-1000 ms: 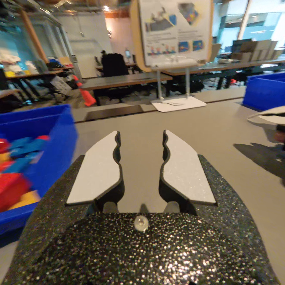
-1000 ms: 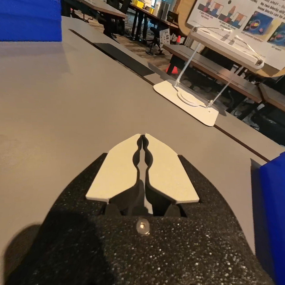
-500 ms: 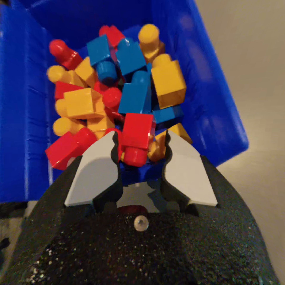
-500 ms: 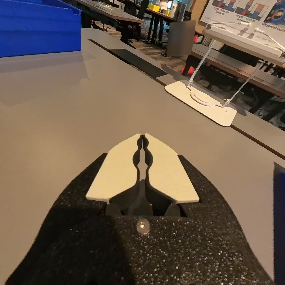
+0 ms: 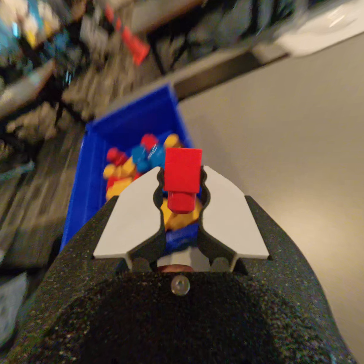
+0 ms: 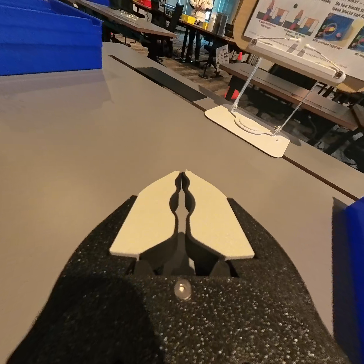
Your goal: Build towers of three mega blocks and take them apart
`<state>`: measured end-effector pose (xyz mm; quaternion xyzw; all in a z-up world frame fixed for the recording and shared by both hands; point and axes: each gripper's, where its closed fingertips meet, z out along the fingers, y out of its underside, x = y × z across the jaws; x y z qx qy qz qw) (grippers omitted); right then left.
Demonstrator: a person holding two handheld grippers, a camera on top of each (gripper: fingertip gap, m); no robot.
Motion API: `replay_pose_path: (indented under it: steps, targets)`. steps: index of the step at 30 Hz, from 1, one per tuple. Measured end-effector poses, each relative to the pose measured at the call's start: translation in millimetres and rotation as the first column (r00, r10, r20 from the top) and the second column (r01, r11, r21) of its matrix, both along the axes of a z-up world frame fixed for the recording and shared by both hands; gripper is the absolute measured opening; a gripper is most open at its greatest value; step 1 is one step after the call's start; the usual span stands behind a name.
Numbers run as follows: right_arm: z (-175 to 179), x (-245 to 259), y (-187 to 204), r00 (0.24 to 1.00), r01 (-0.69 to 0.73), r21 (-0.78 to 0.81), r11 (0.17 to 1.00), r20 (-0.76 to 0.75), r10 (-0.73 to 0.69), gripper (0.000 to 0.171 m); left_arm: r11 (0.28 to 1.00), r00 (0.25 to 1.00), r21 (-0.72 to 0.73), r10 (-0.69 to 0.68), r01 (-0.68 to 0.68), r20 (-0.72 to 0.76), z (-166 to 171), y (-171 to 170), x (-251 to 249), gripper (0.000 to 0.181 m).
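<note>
My left gripper (image 5: 182, 172) is shut on a red mega block (image 5: 182, 171), its stud pointing back toward the camera, held above a blue bin (image 5: 88, 177). The bin holds several red, yellow and blue blocks (image 5: 126, 169). My right gripper (image 6: 182, 173) is shut and empty, low over the bare grey table (image 6: 98, 137).
A blue bin (image 6: 49, 39) stands at the far left of the right wrist view, and another blue bin's edge (image 6: 354, 256) is at the right. A white stand (image 6: 248, 126) holding an instruction board sits at the table's far edge. Desks and chairs lie beyond. My right fingertips sit around 45 cm from my left ones.
My left gripper closed on the red block and lifted it out of the bin; the view is blurred with motion. My right gripper stayed shut and shifted only slightly.
</note>
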<state>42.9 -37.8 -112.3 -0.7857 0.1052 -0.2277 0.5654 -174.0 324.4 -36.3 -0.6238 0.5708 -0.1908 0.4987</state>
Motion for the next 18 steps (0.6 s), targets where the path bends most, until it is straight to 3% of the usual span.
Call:
replay_pose_path:
  steps: [3,6,8,13,18]
  targets:
    - [-1.6,-3.8,3.7,1.000,-0.023,-0.017,1.000,0.013,0.023,0.000,0.926,0.925,0.104,-0.370,0.362,0.081,25.9,-108.1,40.0,0.034]
    - [2.5,-20.6,12.1,0.991,-0.131,0.022,0.991,-0.011,0.132,0.001,0.763,0.782,0.225,-0.623,0.605,0.012,4.4,-214.0,82.9,0.034]
    - [7.2,-36.5,16.8,0.974,-0.225,0.058,0.973,-0.022,0.227,0.005,0.687,0.716,0.256,-0.698,0.680,-0.026,-25.4,-265.0,113.2,0.034]
    - [4.4,-50.7,18.3,0.937,-0.347,0.041,0.937,-0.016,0.348,0.009,0.596,0.714,0.432,-0.674,0.677,-0.189,-87.0,-312.7,170.0,0.035]
    - [0.7,-48.2,19.3,0.883,-0.418,0.085,0.905,-0.196,0.426,0.019,0.479,0.708,0.621,-0.683,0.621,-0.181,-88.2,-333.3,180.3,0.035]
